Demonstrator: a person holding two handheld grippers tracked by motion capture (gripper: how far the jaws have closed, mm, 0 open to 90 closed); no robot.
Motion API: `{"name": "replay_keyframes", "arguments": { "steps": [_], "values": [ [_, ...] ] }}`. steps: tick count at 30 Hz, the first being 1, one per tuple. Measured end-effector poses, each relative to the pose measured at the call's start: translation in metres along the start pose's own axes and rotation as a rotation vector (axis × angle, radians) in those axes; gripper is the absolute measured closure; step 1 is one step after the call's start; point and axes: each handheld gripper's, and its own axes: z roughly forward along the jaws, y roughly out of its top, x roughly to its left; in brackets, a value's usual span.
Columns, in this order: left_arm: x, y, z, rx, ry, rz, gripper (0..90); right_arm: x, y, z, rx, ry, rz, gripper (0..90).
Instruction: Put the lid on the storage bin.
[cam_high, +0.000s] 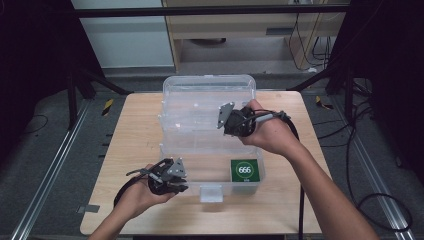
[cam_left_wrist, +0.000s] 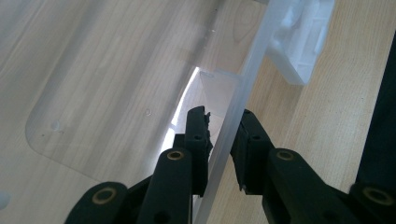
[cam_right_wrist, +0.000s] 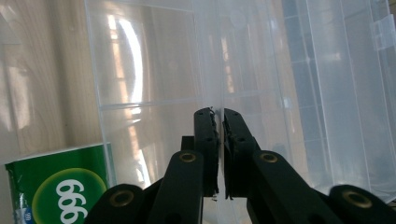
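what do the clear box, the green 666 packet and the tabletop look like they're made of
Clear box: likely rigid plastic, glossy and see-through; the wood grain shows through its walls and they catch reflections.
Green 666 packet: probably printed film or coated paper with a slight sheen; hard to tell which.
Tabletop: pale wood or wood-look laminate, matte, with visible grain lines.

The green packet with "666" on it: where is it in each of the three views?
High view: the green packet lies in the front right corner of the clear plastic box.
Left gripper view: not in it.
Right gripper view: the packet is at bottom left, behind the box's clear wall.
Shared landmark: the clear box.
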Motion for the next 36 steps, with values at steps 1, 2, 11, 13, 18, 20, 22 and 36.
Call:
{"name": "replay_keyframes", "arguments": {
  "steps": [1,2,11,13,18,20,22,36],
  "values": [
    [0.0,0.0,0.0,0.0,0.001,-0.002,76.9,0.001,0.0,-0.001,-0.008,-0.001,-0.001,85.9],
    [0.0,0.0,0.0,0.0,0.0,-0.001,76.7,0.003,-0.002,-0.002,-0.021,-0.001,0.002,85.9],
    [-0.001,0.0,0.0,0.003,0.005,0.0,76.4,0.013,-0.004,-0.008,-0.047,-0.007,-0.002,85.7],
    [-0.001,0.0,0.0,0.004,0.006,0.005,76.3,0.015,-0.005,-0.009,-0.049,-0.011,-0.012,85.6],
    [-0.001,0.0,0.0,0.001,0.006,0.004,76.2,0.021,-0.006,-0.01,-0.062,-0.027,0.002,85.5],
    [-0.001,0.0,0.0,0.001,0.007,0.003,76.2,0.022,-0.007,-0.012,-0.064,-0.024,-0.004,85.4],
    [-0.001,0.0,0.0,0.002,0.007,0.004,76.2,0.025,-0.008,-0.012,-0.07,-0.031,-0.004,85.3],
    [-0.002,0.0,0.001,0.001,0.012,0.005,76.1,0.035,-0.011,-0.016,-0.084,-0.032,0.0,85.0]
  ]
}}
